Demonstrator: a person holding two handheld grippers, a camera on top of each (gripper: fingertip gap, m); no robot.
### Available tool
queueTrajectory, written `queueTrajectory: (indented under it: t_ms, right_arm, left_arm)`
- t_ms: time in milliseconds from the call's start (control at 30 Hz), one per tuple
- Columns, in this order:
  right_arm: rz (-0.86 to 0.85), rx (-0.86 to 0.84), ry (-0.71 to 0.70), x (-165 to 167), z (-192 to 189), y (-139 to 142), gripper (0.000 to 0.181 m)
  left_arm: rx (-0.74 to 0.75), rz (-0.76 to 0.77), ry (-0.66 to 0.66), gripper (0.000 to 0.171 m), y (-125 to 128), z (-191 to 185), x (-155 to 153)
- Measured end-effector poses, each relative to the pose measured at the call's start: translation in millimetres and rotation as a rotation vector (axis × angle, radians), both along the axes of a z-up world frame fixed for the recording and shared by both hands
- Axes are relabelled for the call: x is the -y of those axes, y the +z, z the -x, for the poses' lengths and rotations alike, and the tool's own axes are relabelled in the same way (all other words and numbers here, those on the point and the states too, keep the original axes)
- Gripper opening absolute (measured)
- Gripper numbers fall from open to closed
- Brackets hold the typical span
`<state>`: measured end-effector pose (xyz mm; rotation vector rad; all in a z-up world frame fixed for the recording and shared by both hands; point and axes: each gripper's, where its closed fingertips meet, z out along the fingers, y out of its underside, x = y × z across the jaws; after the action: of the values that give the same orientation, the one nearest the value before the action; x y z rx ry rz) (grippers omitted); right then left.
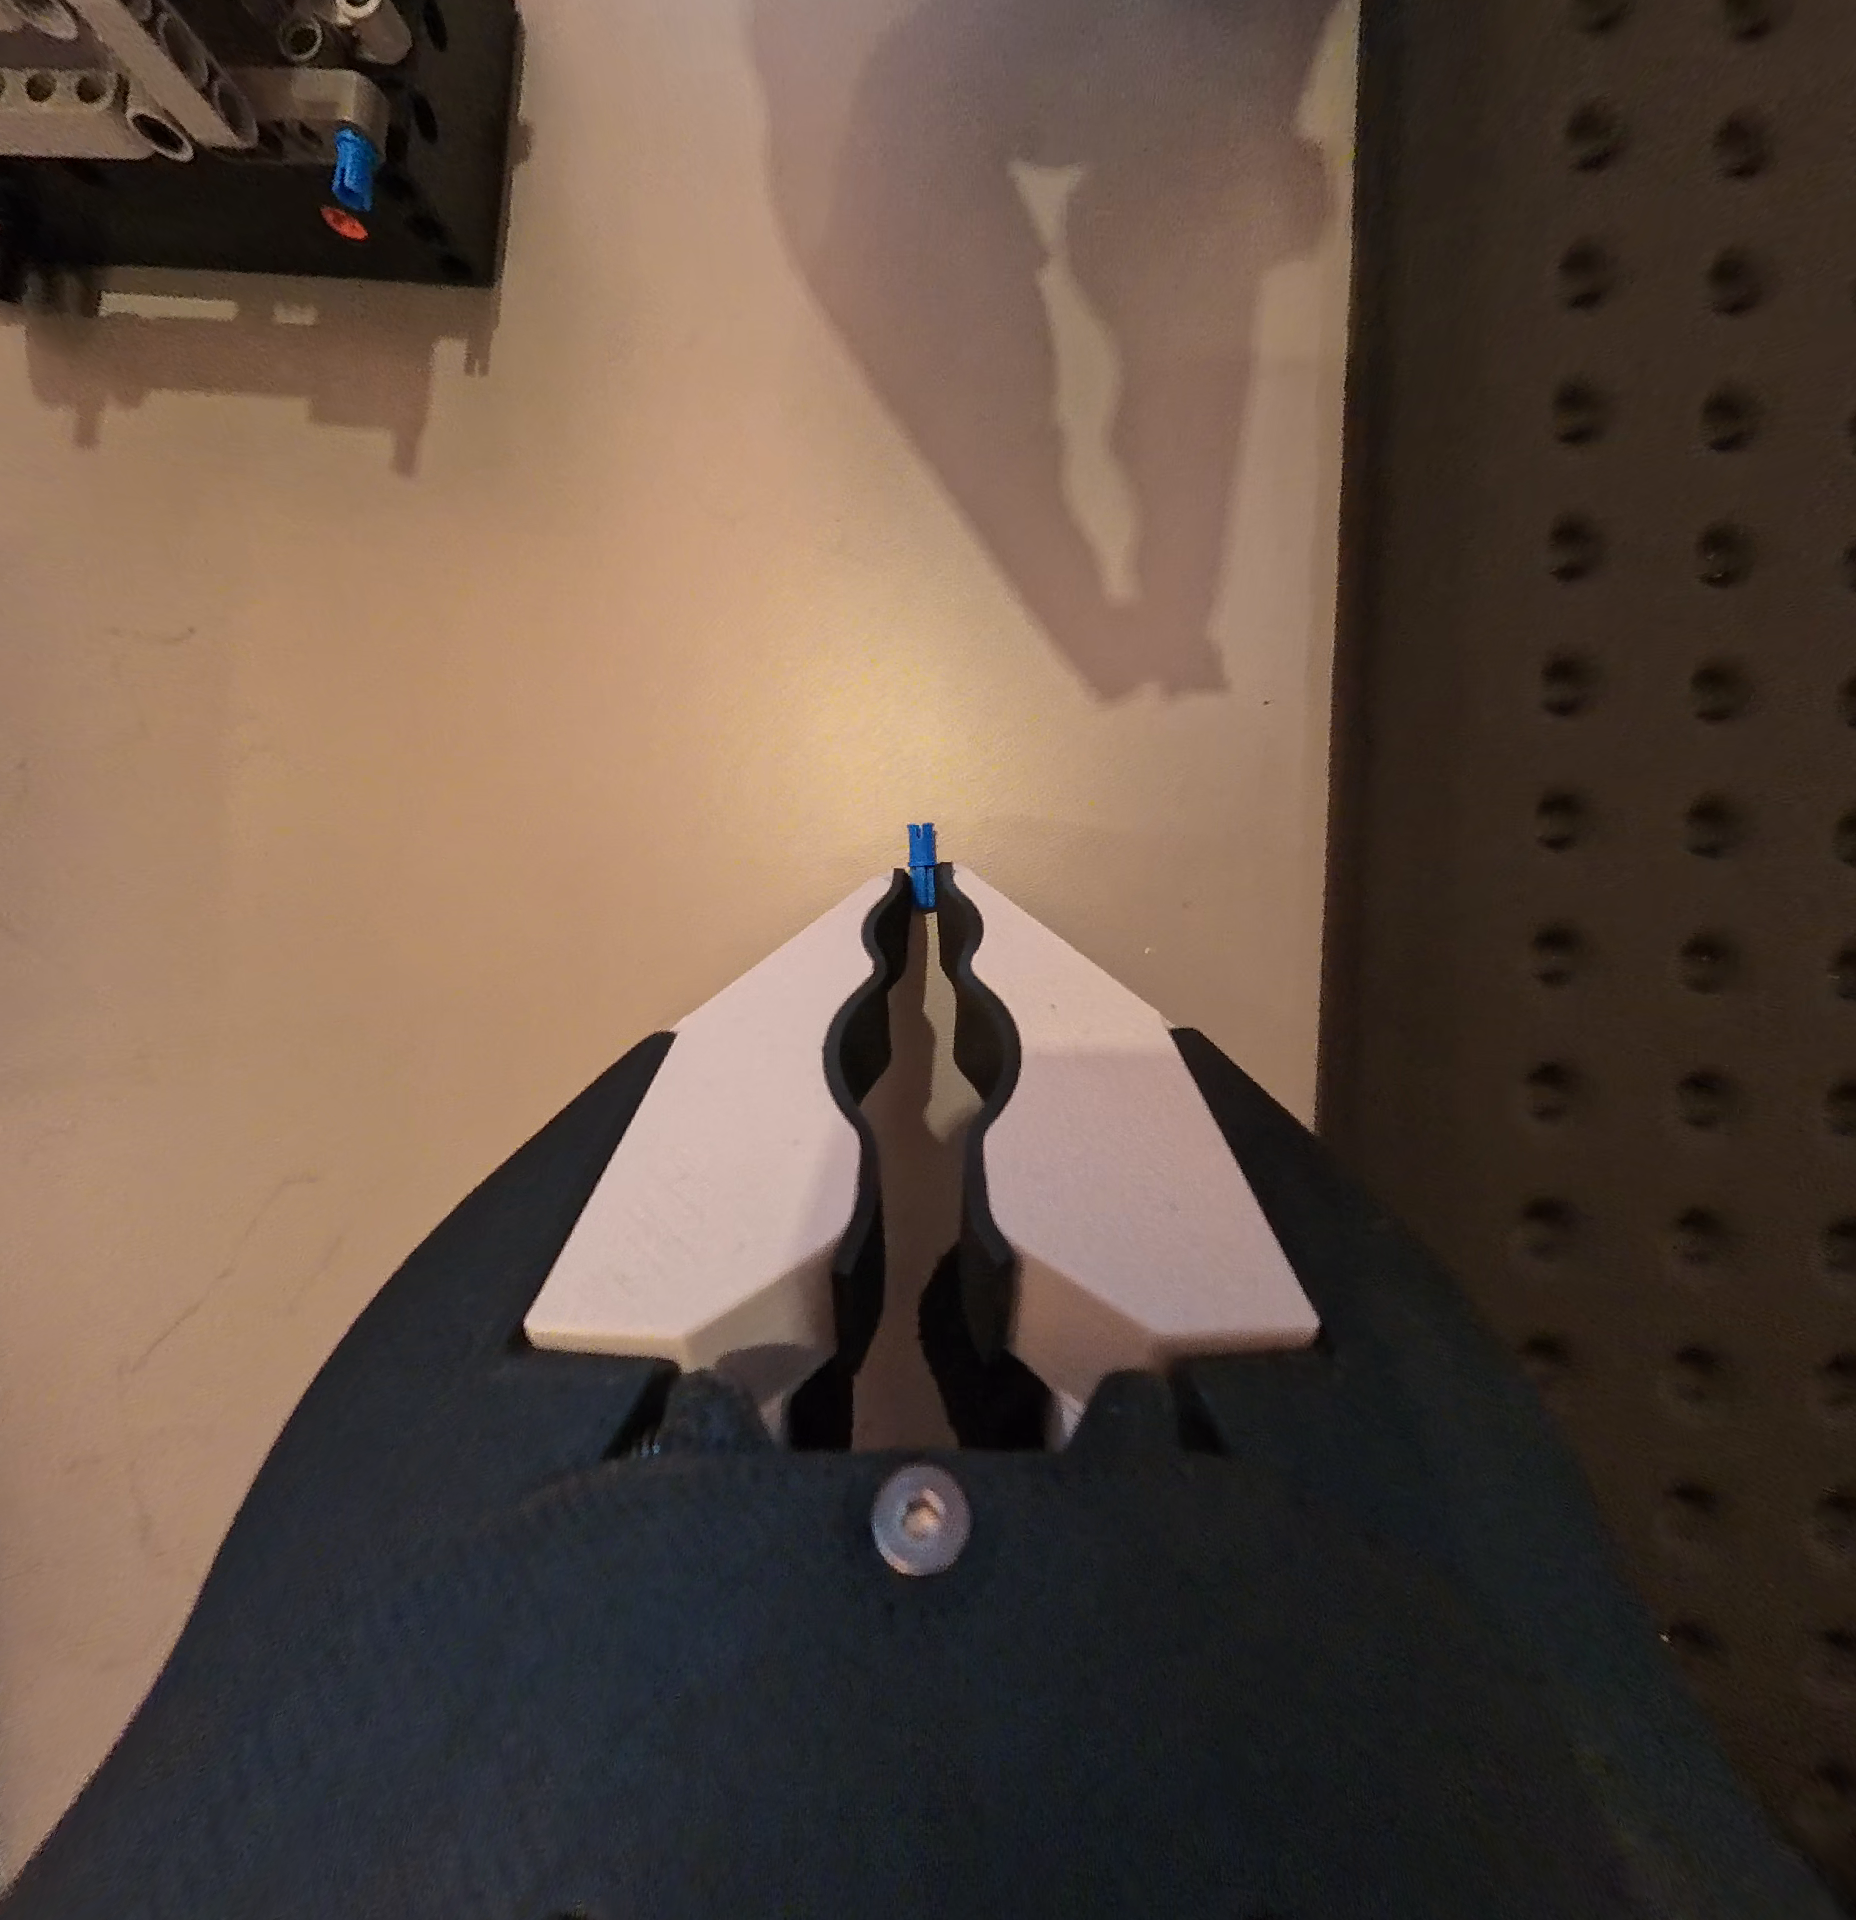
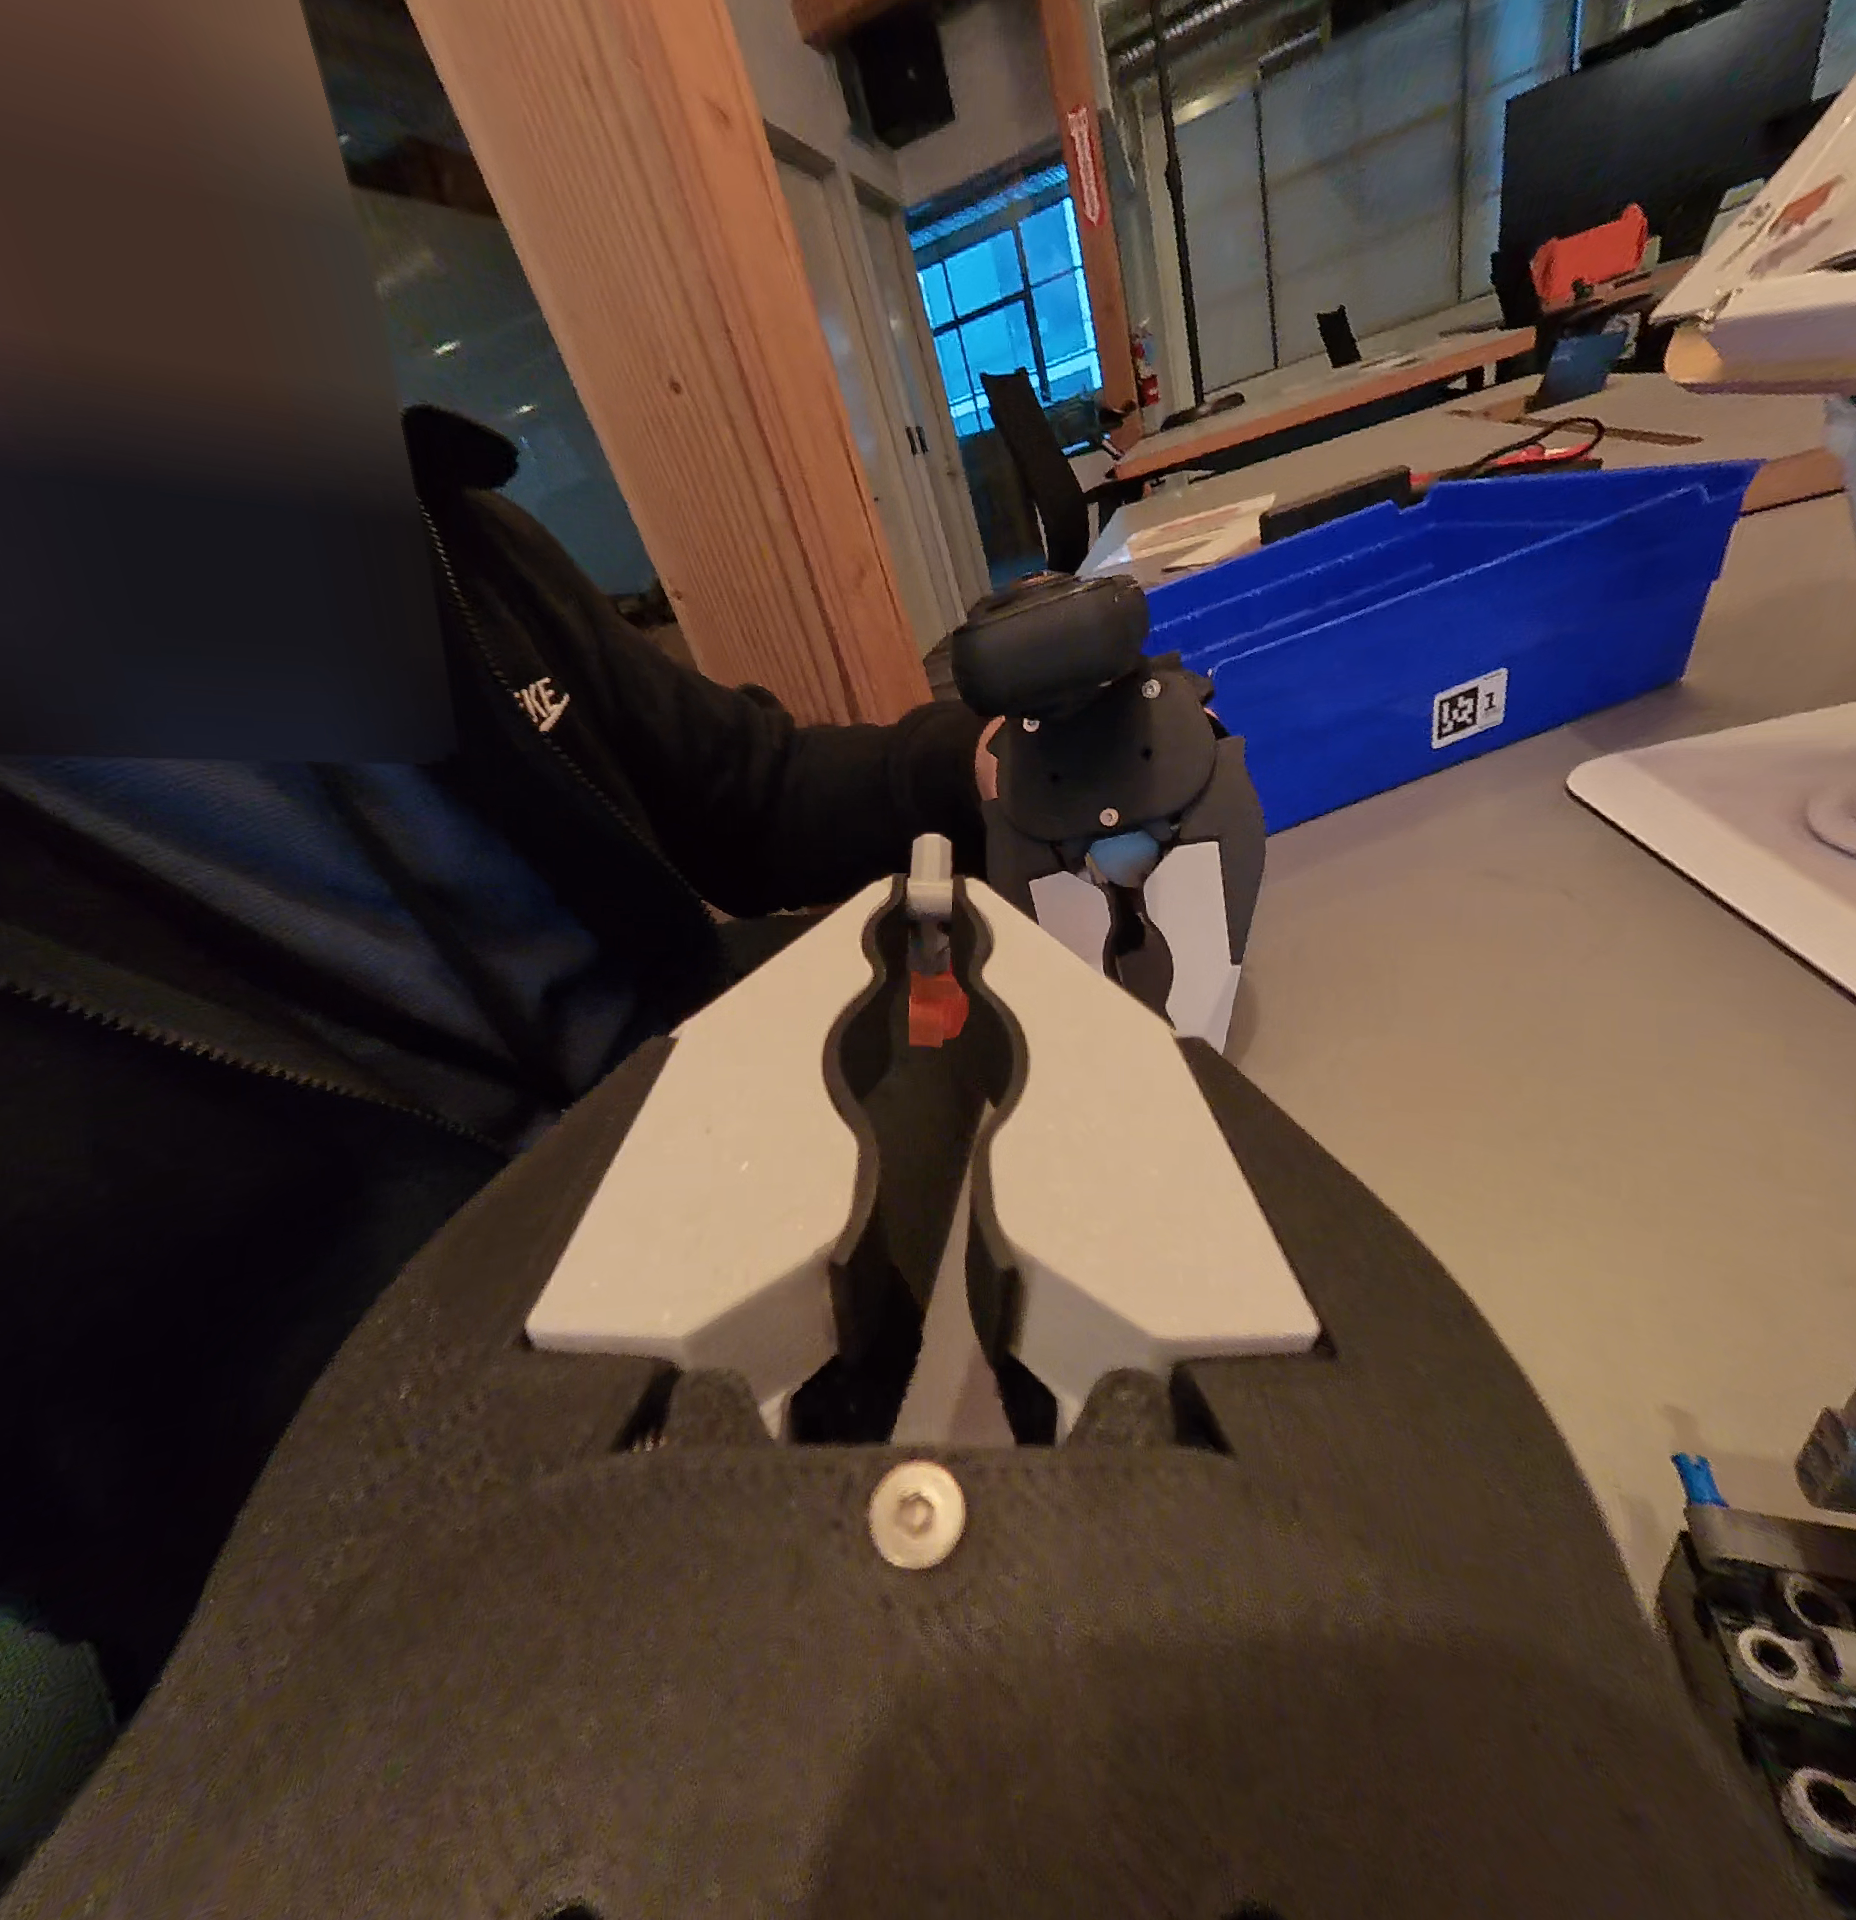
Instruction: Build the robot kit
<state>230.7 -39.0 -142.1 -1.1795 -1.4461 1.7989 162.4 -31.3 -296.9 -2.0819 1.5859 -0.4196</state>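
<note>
My left gripper point(image 1: 925, 883) is shut on a small blue pin point(image 1: 923, 854) that sticks out of its tips, above a pale table surface point(image 1: 436, 779). A black and grey brick assembly point(image 1: 238, 135) with another blue pin point(image 1: 352, 166) and a red dot lies at the far left. My right gripper point(image 2: 929, 899) is shut on a small grey piece point(image 2: 931, 875) with a red part point(image 2: 929, 1013) just behind it between the jaws. The left gripper point(image 2: 1173, 997) shows in the right wrist view, pointing down at the grey table point(image 2: 1475, 1039).
A dark pegboard panel point(image 1: 1651, 831) runs down the right side. A blue bin point(image 2: 1443, 634) with a white tag stands behind the left gripper. A white plate-like base point(image 2: 1755, 821) is at right. Part of a brick assembly point(image 2: 1786, 1662) sits at bottom right. A person in dark sleeves point(image 2: 695, 769) is at left. Across from one pair of fingers to the other is roughly 15 cm.
</note>
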Motion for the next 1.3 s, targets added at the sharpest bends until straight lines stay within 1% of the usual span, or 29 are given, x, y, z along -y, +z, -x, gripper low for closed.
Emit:
queueTrajectory:
  t_ms: [33, 133, 200, 500, 600, 700, 900, 1067, 1167, 1300]
  right_arm:
    - [0.000, -0.004, 0.003, 0.6, -0.4, 0.5, 0.005]
    - [-0.004, 0.012, -0.002, -0.4, 1.1, -2.9, 0.005]
    - [-0.009, 0.026, -0.006, -0.8, 2.4, -5.9, 0.005]
    - [-0.027, 0.073, -0.023, -2.7, 6.0, -14.9, 0.005]
    - [-0.033, 0.080, -0.027, -3.0, 5.8, -15.8, 0.005]
    - [-0.037, 0.086, -0.028, -2.9, 6.2, -16.7, 0.005]
    - [-0.051, 0.101, -0.026, -0.8, 7.8, -19.8, 0.005]
    - [-0.056, 0.097, -0.030, -0.8, 7.2, -18.8, 0.005]
    - [-0.061, 0.100, -0.031, -0.7, 7.2, -19.1, 0.005]
    - [-0.065, 0.098, -0.034, -0.7, 6.6, -18.4, 0.005]
  left_arm:
    - [0.000, 0.000, 0.000, 0.003, 0.0, 0.0, 0.2]
    - [0.005, 0.021, 0.000, 0.013, 0.2, 0.6, 2.9]
    - [0.000, 0.032, -0.003, 0.015, 0.2, 2.1, 4.9]
    - [0.011, 0.121, -0.038, 0.018, 1.4, -8.5, 27.7]
    - [-0.006, 0.029, -0.041, 0.017, 4.7, -7.7, 18.8]
    - [0.028, 0.000, -0.036, 0.020, 13.9, -5.2, 8.7]
    - [-0.069, -0.085, -0.132, 0.021, 10.8, -2.1, -5.2]
    - [-0.103, -0.095, -0.233, 0.023, 2.6, -13.6, -5.9]
    - [-0.080, -0.107, -0.276, 0.022, 5.2, -24.3, -3.4]
    - [-0.088, -0.124, -0.273, 0.018, 1.5, -28.2, -5.0]
